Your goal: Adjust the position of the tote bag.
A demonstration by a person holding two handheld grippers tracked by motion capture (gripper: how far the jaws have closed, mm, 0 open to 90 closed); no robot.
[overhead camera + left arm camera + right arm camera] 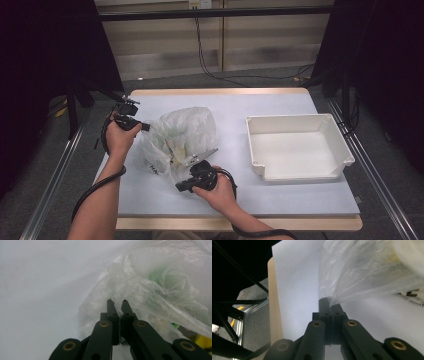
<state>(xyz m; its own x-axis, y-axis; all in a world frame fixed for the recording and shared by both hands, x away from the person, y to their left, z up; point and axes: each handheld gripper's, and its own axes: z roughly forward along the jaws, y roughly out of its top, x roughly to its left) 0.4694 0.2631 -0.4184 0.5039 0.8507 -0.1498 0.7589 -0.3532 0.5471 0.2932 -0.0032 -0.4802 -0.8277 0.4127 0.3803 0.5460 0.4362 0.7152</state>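
The plastic bag (182, 137) lies on the table (280, 195) left of centre. The left gripper (117, 301) at its 9 o'clock and the right gripper (329, 302) at its 6 o'clock both have jaws clamped on the film.

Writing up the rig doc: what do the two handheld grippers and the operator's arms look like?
Both are black. The left gripper and right gripper each have two slim black jaws on linkage bars with brass-coloured pivot bushings. In the high view a thick black cable trails from each gripper back along the forearm, and a grey three-cornered plate tops the right one. The forearms are bare, no sleeves or gloves in view.
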